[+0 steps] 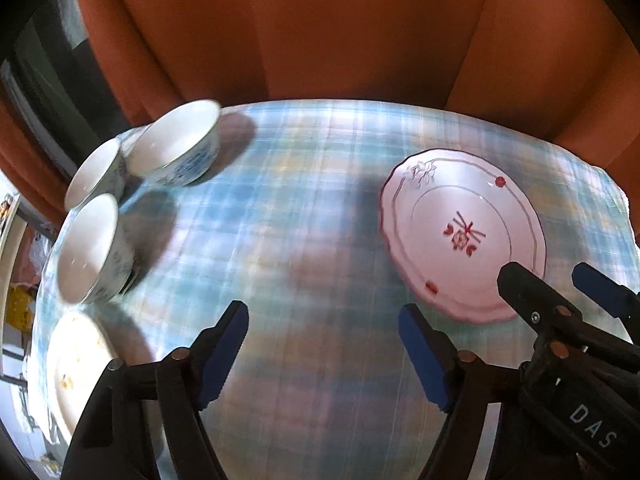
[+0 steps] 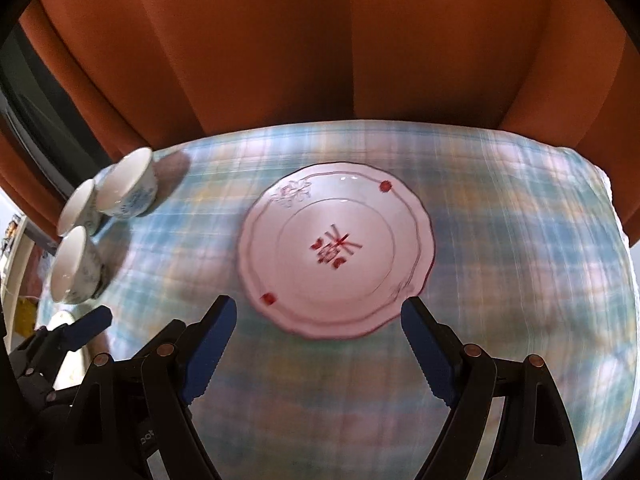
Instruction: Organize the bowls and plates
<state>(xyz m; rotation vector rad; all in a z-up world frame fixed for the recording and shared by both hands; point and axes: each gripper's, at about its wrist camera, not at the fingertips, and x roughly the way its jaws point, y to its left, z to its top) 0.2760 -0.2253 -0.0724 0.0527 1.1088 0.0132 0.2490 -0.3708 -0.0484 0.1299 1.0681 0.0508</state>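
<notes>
The left gripper (image 1: 324,334) stood with its jaws apart and nothing between them, only bare plaid tablecloth (image 1: 304,208) beneath the blue pads. The right gripper (image 2: 318,320) was likewise spread wide and empty. Its jaws framed the near rim of the red-patterned plate (image 2: 336,250), one pad to each side of that rim, though contact could not be confirmed; the pads appeared to be just short of the plate.

In the left wrist view, the same plate (image 1: 464,236) lay ahead and to the right of the left gripper, with the right gripper (image 1: 556,280) hovering over its near right edge. Three blue-and-white bowls sat clustered ahead and well to the left of the left gripper: the far bowl (image 1: 180,144), the middle bowl (image 1: 98,174) and the near bowl (image 1: 94,250), touching or nearly touching one another. A second plate (image 1: 76,364) lay just to the left of the left jaw, partly cut off by the frame edge.

The grouping of bowls at one side suggested that like items were being collected together. The right gripper's wide opening was judged suited to taking the plate by its rim. The likely next step was a rim grasp. The thin, shallow edge would call for a low approach, since the plate lay flat on the cloth and could slide.
</notes>
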